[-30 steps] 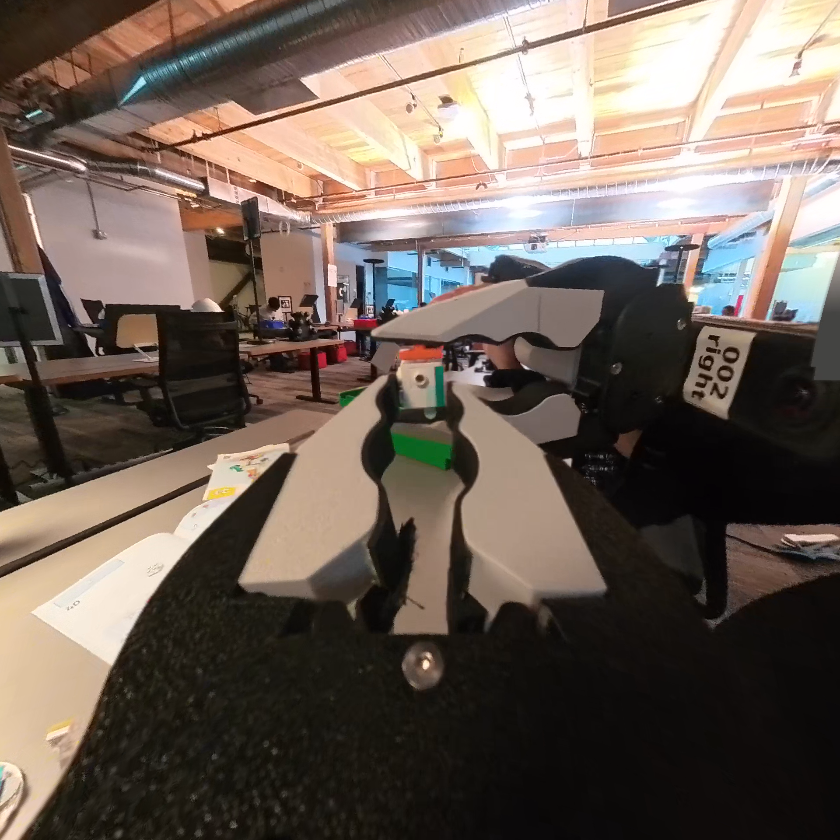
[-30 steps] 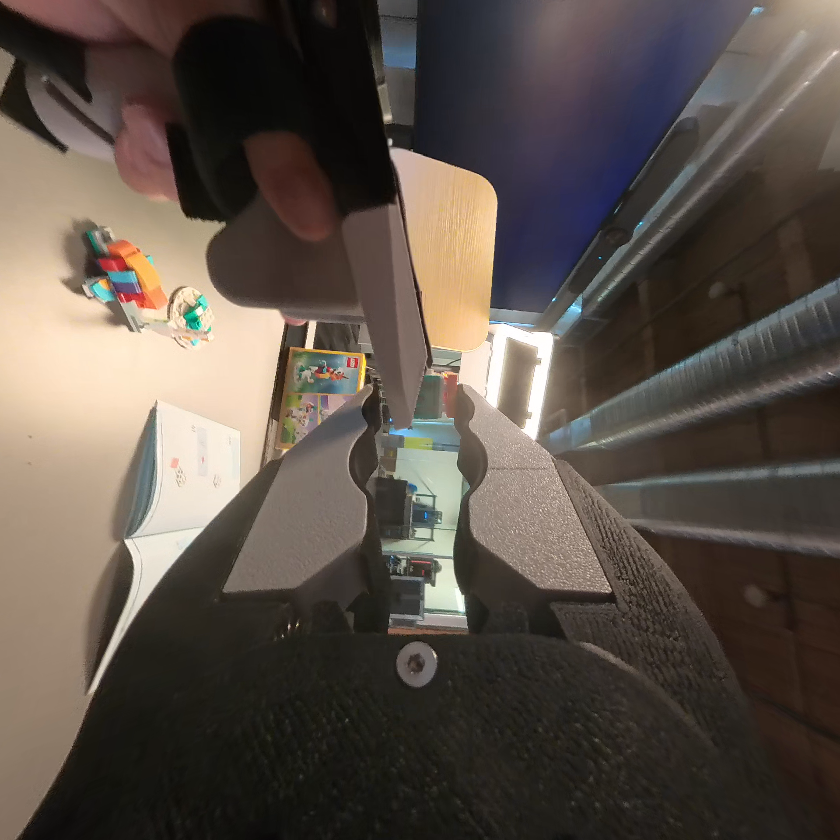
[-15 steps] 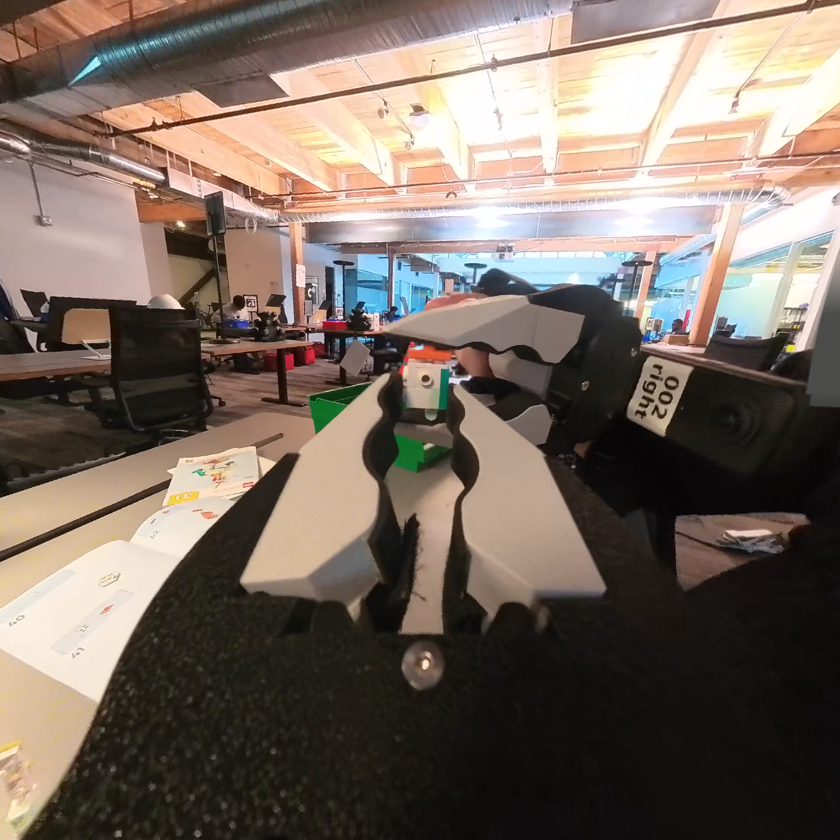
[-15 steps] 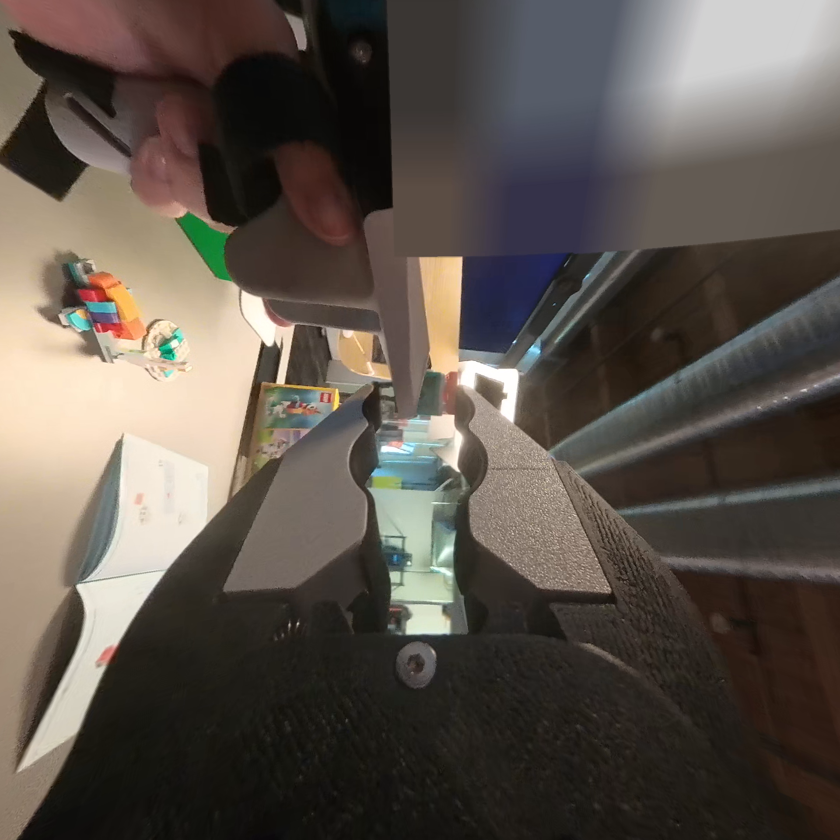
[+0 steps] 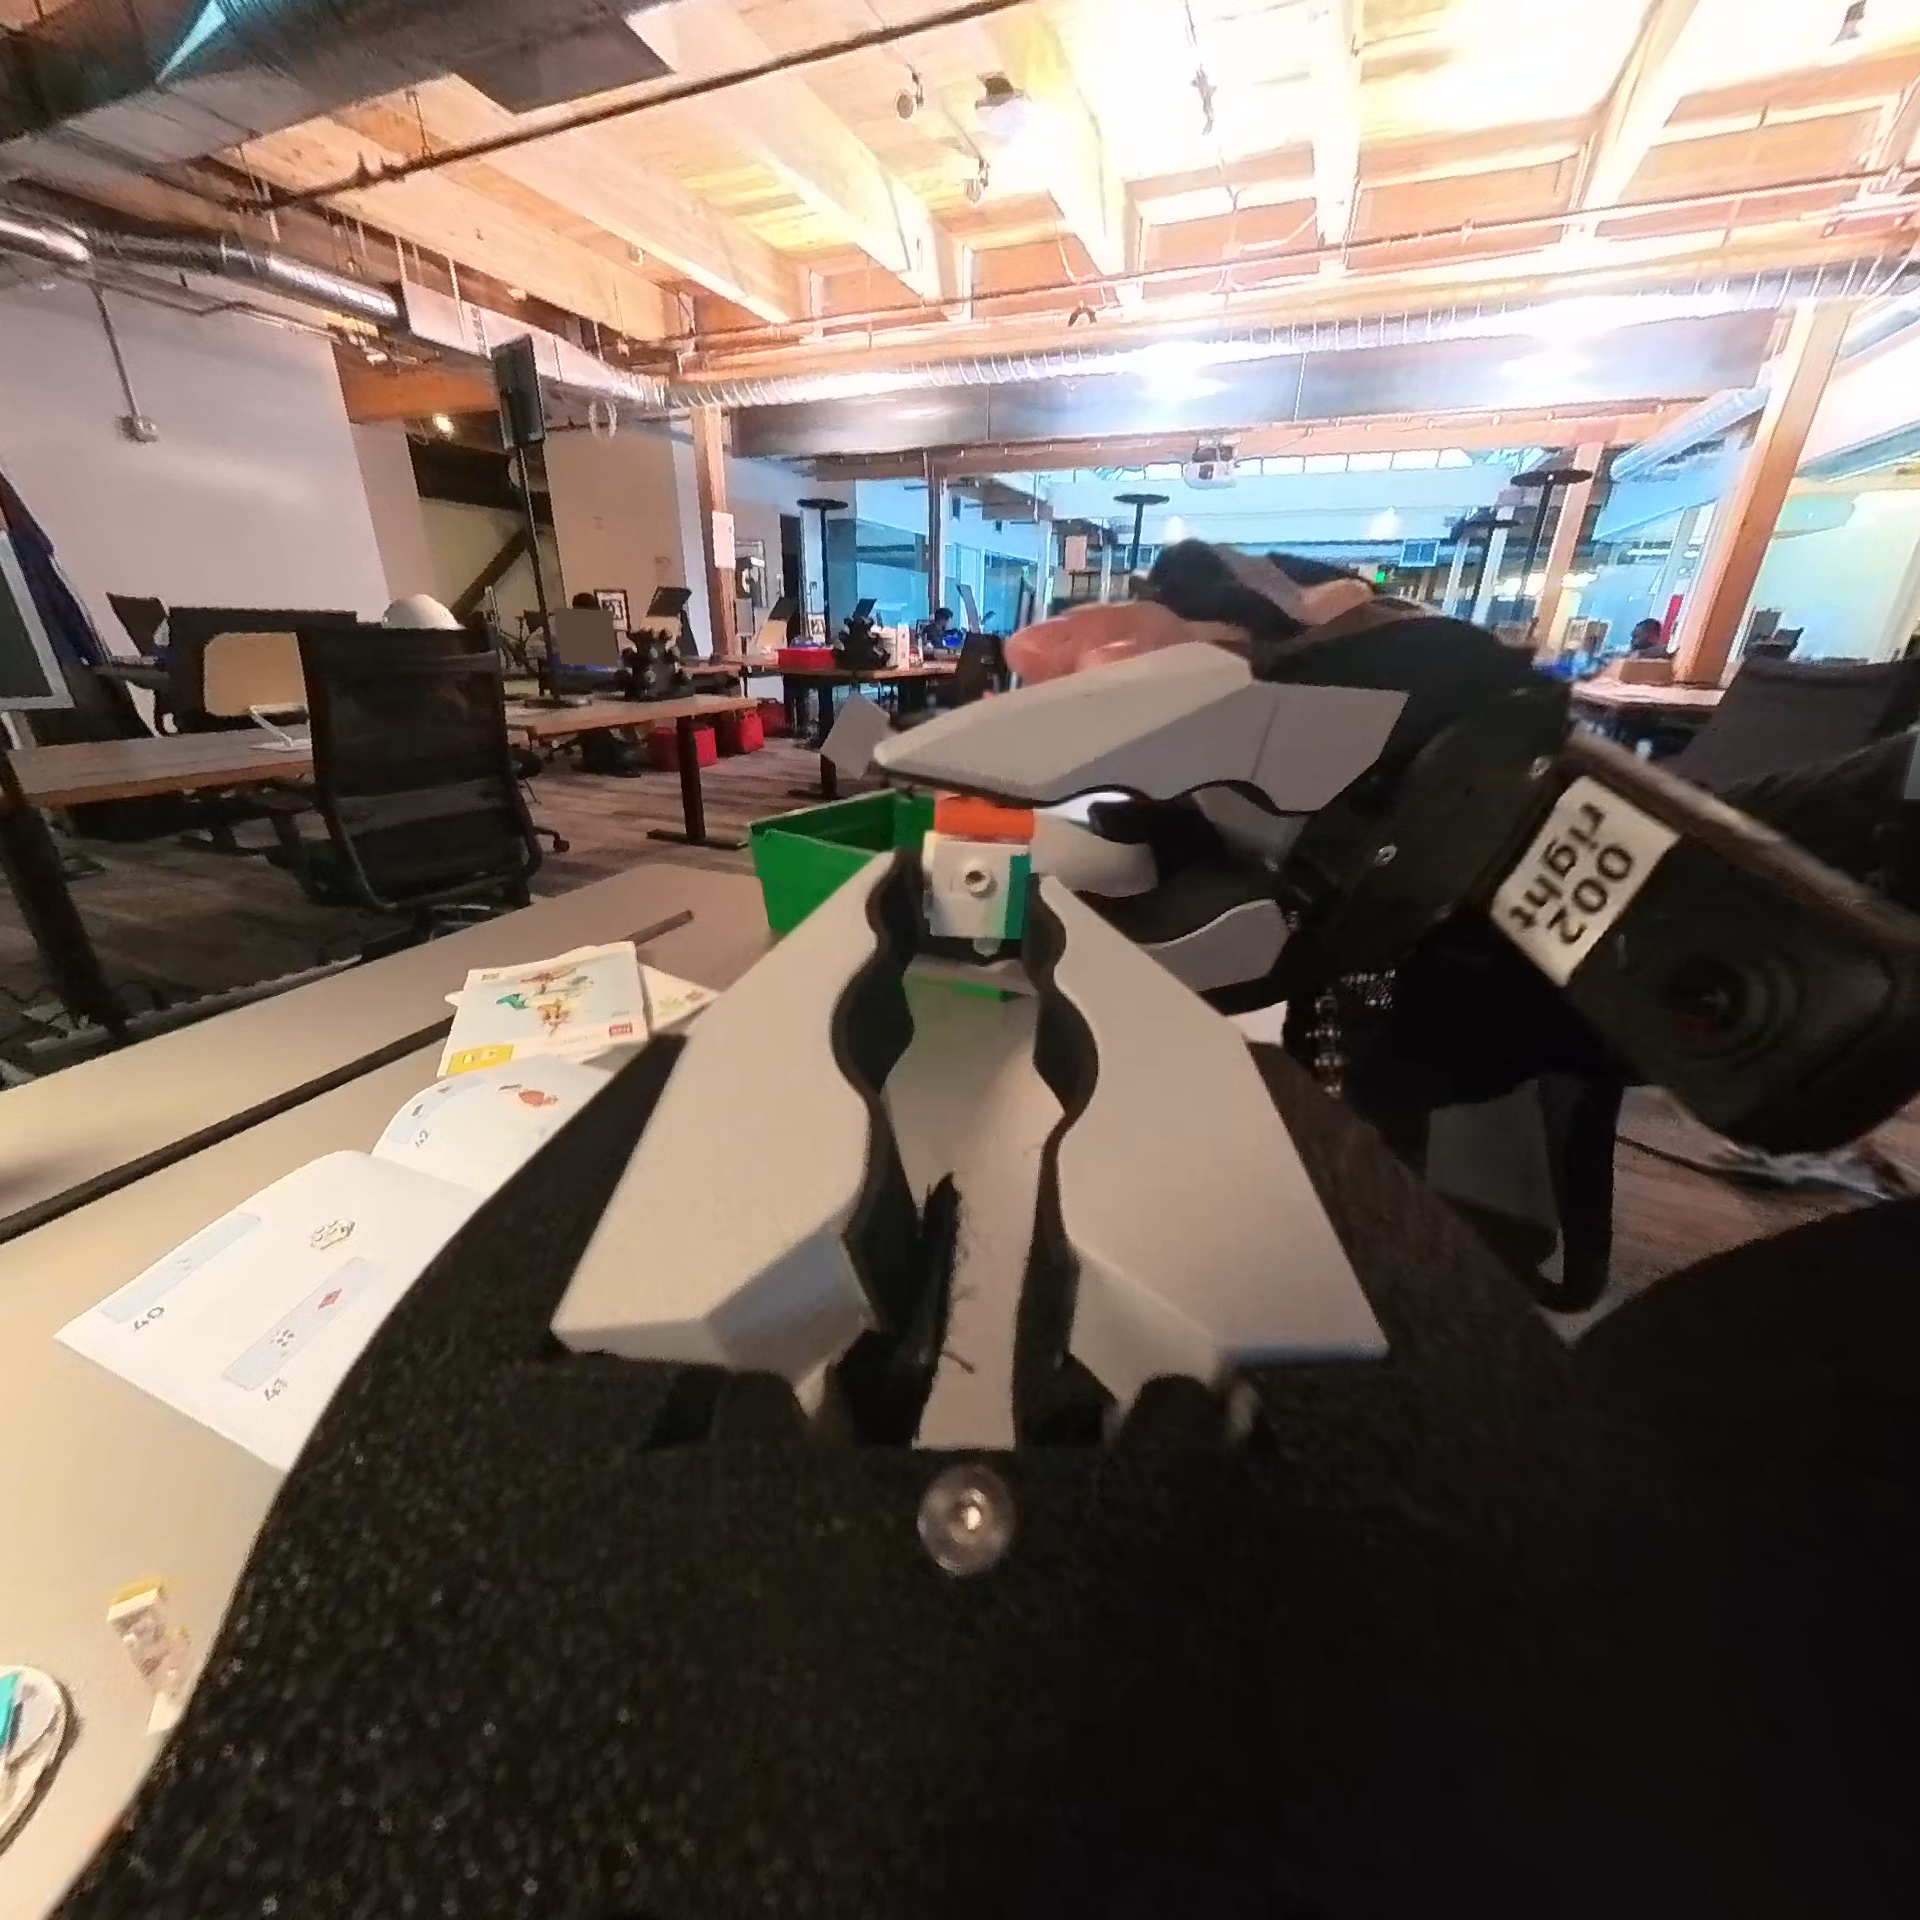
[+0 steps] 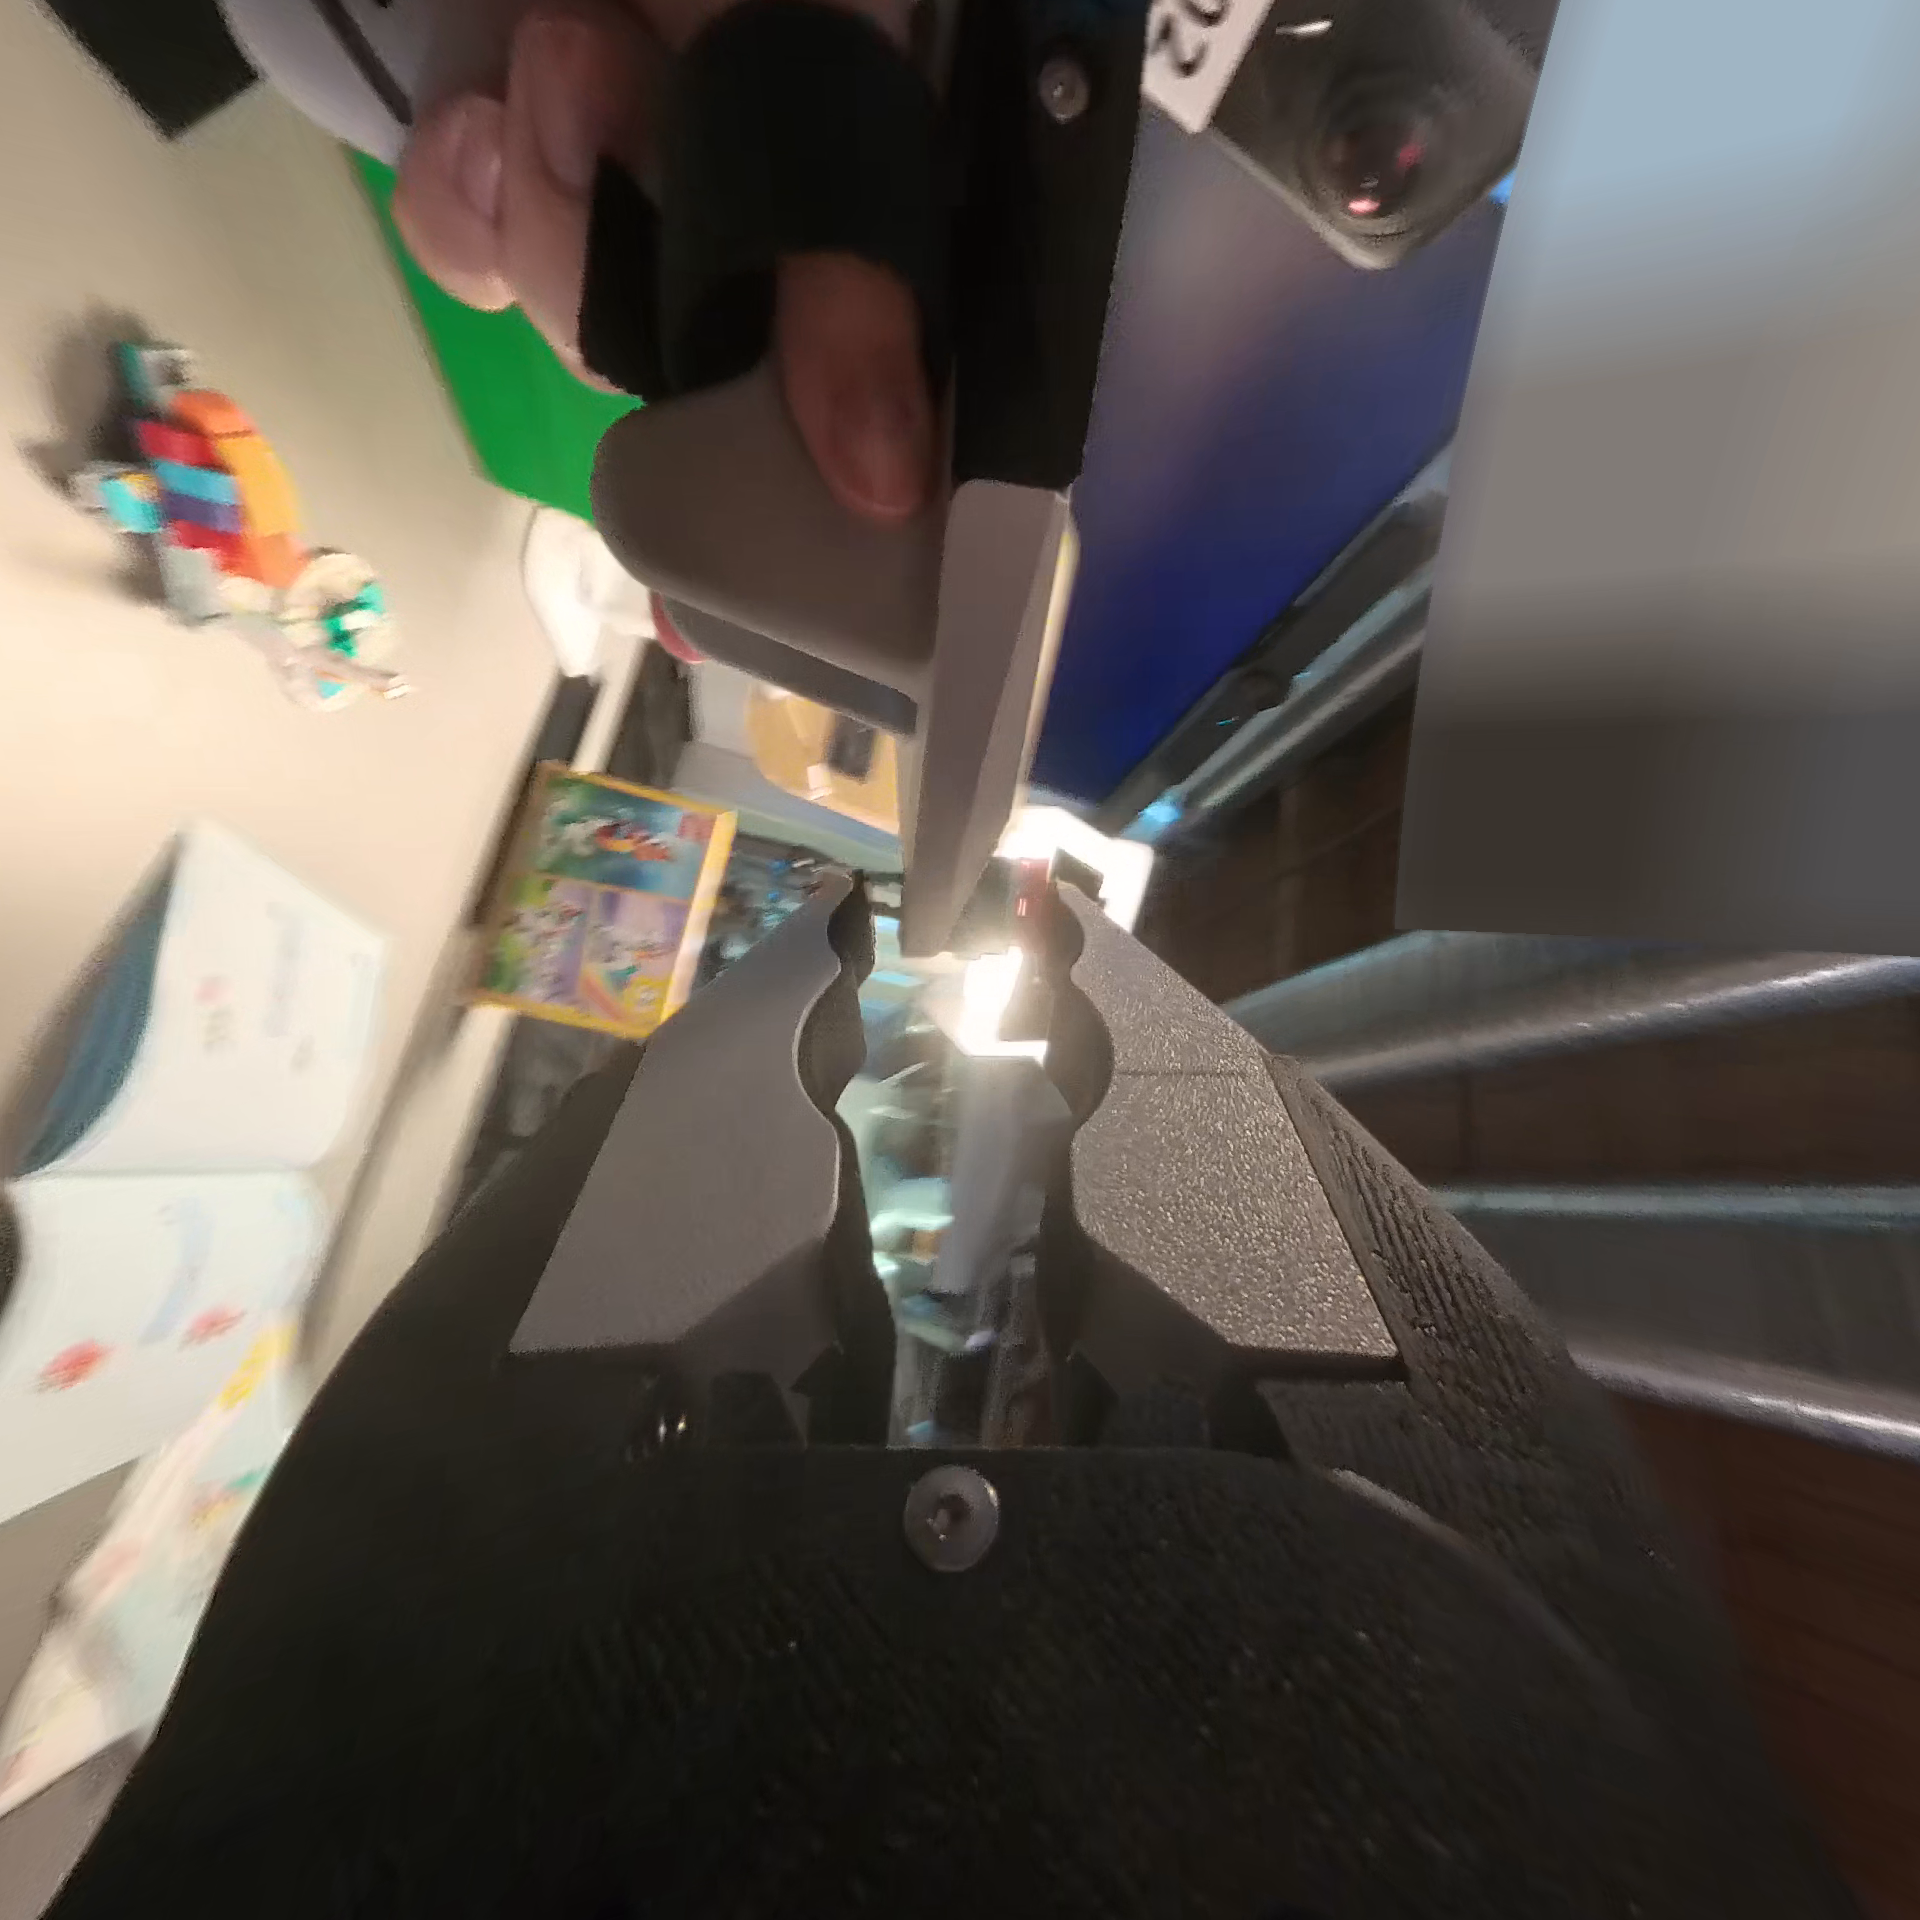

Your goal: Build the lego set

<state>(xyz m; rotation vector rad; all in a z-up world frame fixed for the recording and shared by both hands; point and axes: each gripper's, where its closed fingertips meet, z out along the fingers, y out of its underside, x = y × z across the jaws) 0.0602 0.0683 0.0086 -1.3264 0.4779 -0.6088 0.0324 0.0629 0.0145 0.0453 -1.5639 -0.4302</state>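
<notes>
My left gripper [image 5: 971,883] is shut on a small lego assembly [image 5: 975,894], white with an orange top and a green side, held up above the table. My right gripper [image 5: 1039,821] comes in from the right, turned a quarter turn. Its upper finger [image 5: 1091,727] lies on the orange top and its lower finger passes under the assembly. In the right wrist view my right gripper [image 6: 951,899] has a left-gripper finger [image 6: 966,779] and a sliver of the red-orange piece [image 6: 1023,888] between its tips. A larger colourful lego build [image 6: 208,499] lies on the table.
An open instruction booklet [image 5: 260,1278] lies on the beige table [image 5: 156,1081], also in the right wrist view [image 6: 208,1039]. A green bin [image 5: 821,862], the lego box [image 6: 603,904], a leaflet [image 5: 551,997] and loose small pieces [image 5: 145,1642] are nearby. A hand [image 6: 665,208] holds the left gripper. My two grippers' fingertips are within a few centimetres of each other.
Both grippers have stayed closed on the assembly and shifted and tilted together. More of the table and the green bin shows now. The right wrist view is blurred.
</notes>
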